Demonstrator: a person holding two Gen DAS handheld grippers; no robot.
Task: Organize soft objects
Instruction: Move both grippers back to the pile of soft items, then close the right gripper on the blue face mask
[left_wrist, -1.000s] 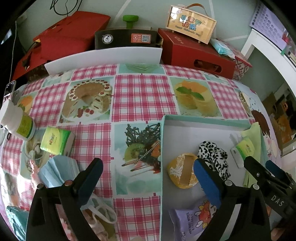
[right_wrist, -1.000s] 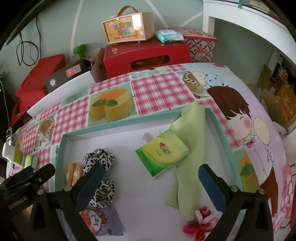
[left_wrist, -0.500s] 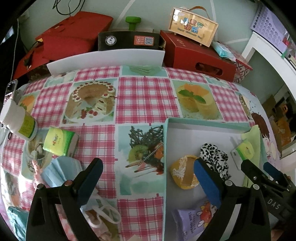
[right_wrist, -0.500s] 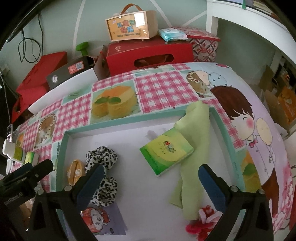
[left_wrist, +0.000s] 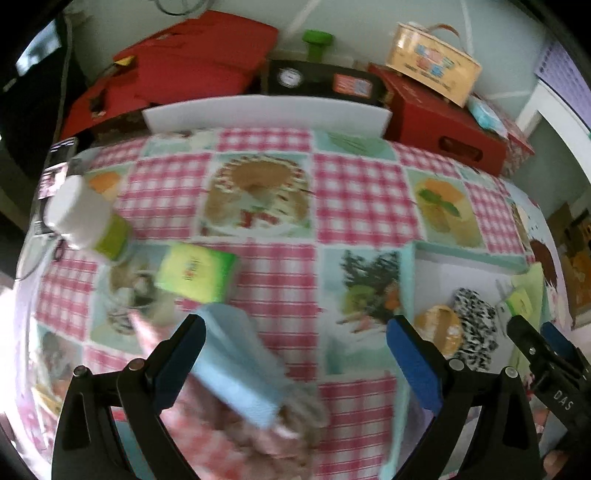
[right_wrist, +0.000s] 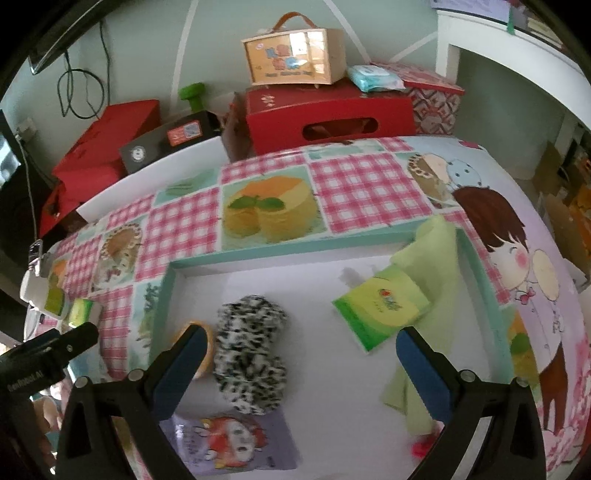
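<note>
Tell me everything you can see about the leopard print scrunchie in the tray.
The leopard print scrunchie is a fluffy, ruffled loop of white fabric with black spots, looking soft and plush. It lies flat and bunched on the white floor of the teal-rimmed tray, near the left wall. A round yellow-orange item sits against its left side; no gripper touches it.

Black-and-white spotted scrunchie (right_wrist: 251, 354), green tissue pack (right_wrist: 380, 310) (red logo), pink-checked tablecloth (right_wrist: 354, 188).

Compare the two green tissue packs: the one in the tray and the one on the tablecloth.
The tissue pack in the tray lies inside the teal-rimmed tray, against a green cloth. The tissue pack on the tablecloth lies outside the tray, near a white bottle. Both are green and lie flat.
</note>
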